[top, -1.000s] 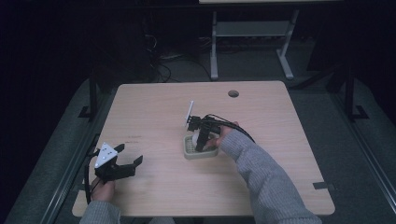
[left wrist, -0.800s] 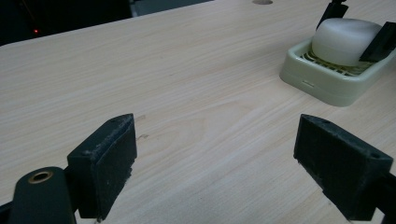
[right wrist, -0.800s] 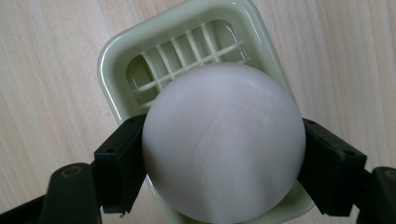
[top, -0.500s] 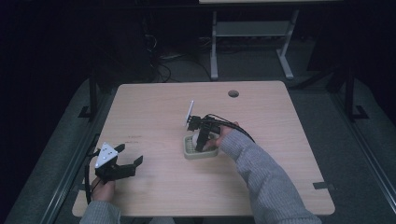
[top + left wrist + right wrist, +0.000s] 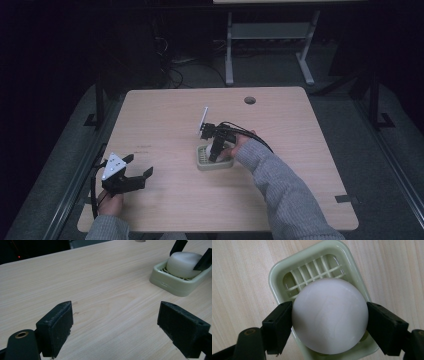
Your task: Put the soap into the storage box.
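Soap gripped in its dish on the worktop (image 5: 300, 150).
Left tongs (image 5: 138, 166) hover wide apart and empty near the front-left edge; right tongs (image 5: 329, 322) clamp the white soap (image 5: 329, 315) over the pale-green dish (image 5: 287, 272), mid-worktop.

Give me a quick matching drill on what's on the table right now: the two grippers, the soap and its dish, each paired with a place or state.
Things:
1. left gripper
2. right gripper
3. white soap bar
4. pale green soap dish

Places or states:
A. sits on the wooden table, slatted floor partly showing
B. jaws wide open over bare wood, near the table's front left
C. rests in the dish, a jaw against each side
D. jaws closed on the soap from above

Pairs: 1-B, 2-D, 3-C, 4-A
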`<state>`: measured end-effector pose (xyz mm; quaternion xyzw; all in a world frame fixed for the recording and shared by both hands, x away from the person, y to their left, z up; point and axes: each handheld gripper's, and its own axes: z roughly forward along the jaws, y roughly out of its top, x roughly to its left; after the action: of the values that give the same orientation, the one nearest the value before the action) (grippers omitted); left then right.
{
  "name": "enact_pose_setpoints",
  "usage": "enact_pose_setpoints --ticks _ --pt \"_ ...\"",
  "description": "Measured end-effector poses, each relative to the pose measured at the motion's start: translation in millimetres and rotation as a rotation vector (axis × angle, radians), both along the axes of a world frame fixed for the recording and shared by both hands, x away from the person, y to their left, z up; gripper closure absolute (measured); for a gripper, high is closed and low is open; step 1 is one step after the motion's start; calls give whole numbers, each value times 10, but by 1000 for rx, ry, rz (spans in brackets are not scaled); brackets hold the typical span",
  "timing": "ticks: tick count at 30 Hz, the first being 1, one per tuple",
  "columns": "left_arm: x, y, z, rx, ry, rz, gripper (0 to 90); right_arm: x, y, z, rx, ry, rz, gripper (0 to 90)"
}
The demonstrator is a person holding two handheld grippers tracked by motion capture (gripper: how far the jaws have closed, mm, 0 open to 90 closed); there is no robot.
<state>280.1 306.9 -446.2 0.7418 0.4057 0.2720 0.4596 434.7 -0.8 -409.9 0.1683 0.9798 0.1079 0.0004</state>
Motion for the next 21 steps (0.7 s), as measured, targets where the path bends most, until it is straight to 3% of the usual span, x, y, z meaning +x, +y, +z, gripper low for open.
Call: enact_pose_setpoints --ticks 21 --pt "-1 -1 0 3 -1 0 128 -7 0 15 10 -5 -6 224"
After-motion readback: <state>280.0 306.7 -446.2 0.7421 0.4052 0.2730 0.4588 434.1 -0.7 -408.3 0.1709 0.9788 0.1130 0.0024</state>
